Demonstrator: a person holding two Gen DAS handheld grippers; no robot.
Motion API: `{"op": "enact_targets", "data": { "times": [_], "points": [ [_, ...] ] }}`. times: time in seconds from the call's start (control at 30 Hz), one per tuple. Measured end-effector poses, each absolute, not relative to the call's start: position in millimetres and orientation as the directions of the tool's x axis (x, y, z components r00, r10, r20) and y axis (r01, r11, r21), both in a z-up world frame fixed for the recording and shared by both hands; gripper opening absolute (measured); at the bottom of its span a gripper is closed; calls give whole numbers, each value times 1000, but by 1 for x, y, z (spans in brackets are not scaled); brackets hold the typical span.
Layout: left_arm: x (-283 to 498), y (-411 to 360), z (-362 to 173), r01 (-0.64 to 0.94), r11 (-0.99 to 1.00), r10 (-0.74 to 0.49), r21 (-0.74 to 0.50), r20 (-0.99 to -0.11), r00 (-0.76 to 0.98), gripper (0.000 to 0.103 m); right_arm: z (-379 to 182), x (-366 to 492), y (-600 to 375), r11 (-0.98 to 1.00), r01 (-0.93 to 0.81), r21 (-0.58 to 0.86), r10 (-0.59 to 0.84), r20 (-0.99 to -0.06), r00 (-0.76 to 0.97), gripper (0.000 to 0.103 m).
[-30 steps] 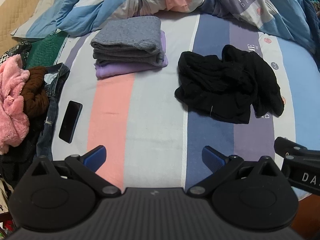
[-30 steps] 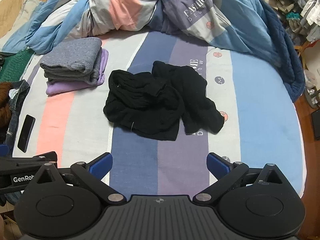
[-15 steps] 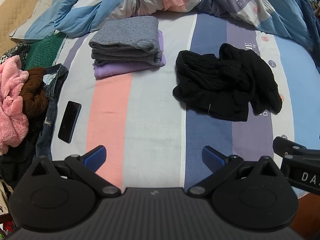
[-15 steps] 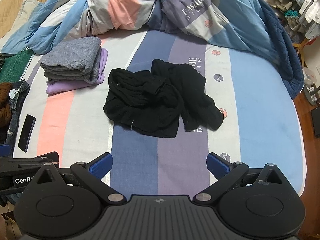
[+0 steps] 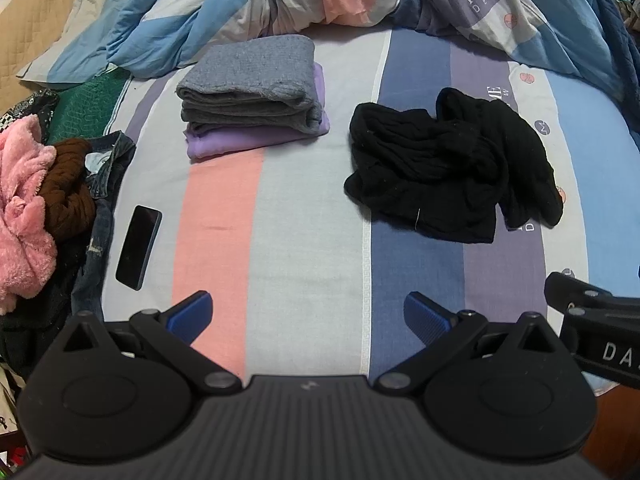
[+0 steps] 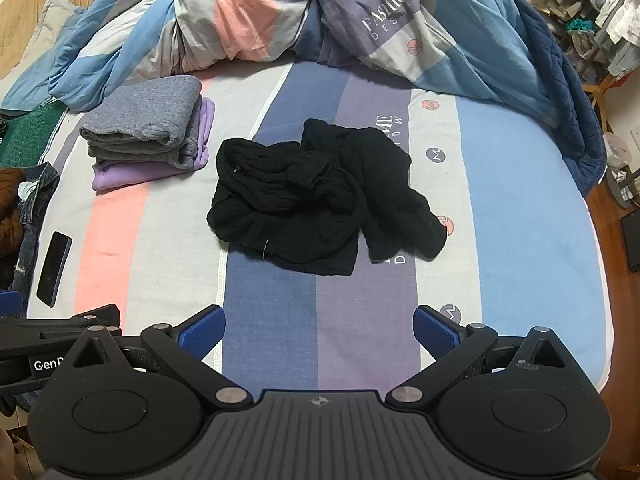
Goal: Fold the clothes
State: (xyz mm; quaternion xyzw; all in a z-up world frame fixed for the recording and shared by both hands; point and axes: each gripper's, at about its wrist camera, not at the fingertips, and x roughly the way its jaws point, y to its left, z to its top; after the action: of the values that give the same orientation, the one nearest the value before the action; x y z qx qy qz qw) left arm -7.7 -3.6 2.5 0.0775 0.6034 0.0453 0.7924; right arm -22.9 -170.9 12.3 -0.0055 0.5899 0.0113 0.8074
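A crumpled black garment lies on the striped bed sheet, right of centre in the left wrist view; it also shows in the right wrist view at centre. A folded grey garment rests on a folded purple one at the back left, and the stack also shows in the right wrist view. My left gripper is open and empty above the sheet near the front edge. My right gripper is open and empty, short of the black garment.
A dark phone lies on the sheet at the left. A pile of pink, brown and denim clothes sits at the left edge. A bunched striped duvet fills the back. The bed's right edge drops to a wooden floor.
Both grippers have drifted slightly back and up, so the clothes sit a little higher in view. Nothing was taken hold of or moved.
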Motion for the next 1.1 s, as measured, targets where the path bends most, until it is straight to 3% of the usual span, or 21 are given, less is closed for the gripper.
{"op": "enact_targets", "data": {
  "times": [1.1],
  "points": [
    [-10,-3,1,24,985,160,172,-952,262,103,14,-25,-174,1000,-8,15,17,-954,301,102]
  ]
}}
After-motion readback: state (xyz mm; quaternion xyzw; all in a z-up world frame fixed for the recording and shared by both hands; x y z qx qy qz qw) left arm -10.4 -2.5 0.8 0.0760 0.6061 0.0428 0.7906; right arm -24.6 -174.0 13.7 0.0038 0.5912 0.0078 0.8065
